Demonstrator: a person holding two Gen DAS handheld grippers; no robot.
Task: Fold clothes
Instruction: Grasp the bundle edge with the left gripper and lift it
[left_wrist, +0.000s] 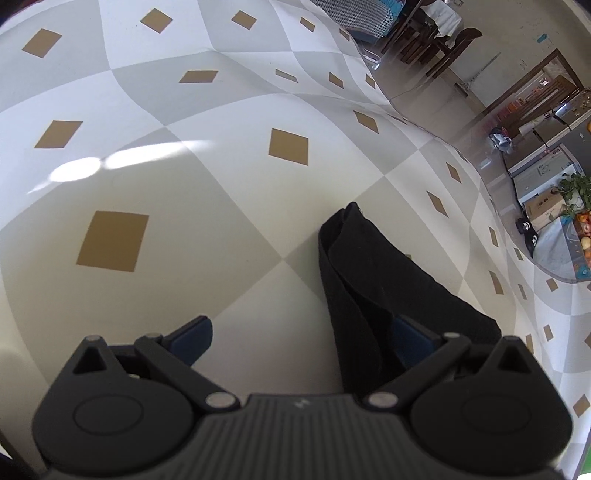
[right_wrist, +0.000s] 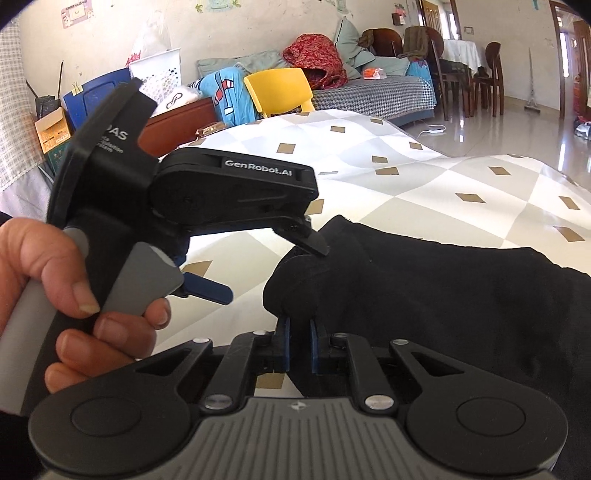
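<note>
A black garment lies on a table covered by a white and grey checked cloth with brown diamonds. My right gripper is shut on the garment's near edge, its blue pads pinching the fabric. My left gripper is open; its right finger lies against the black garment, its left finger is over bare cloth. In the right wrist view the left gripper is held by a hand at the left, its upper finger touching the garment's top fold.
The table's far edge curves along the right, with shiny floor beyond. A yellow chair, a sofa with piled bedding, boxes and wooden chairs stand behind the table.
</note>
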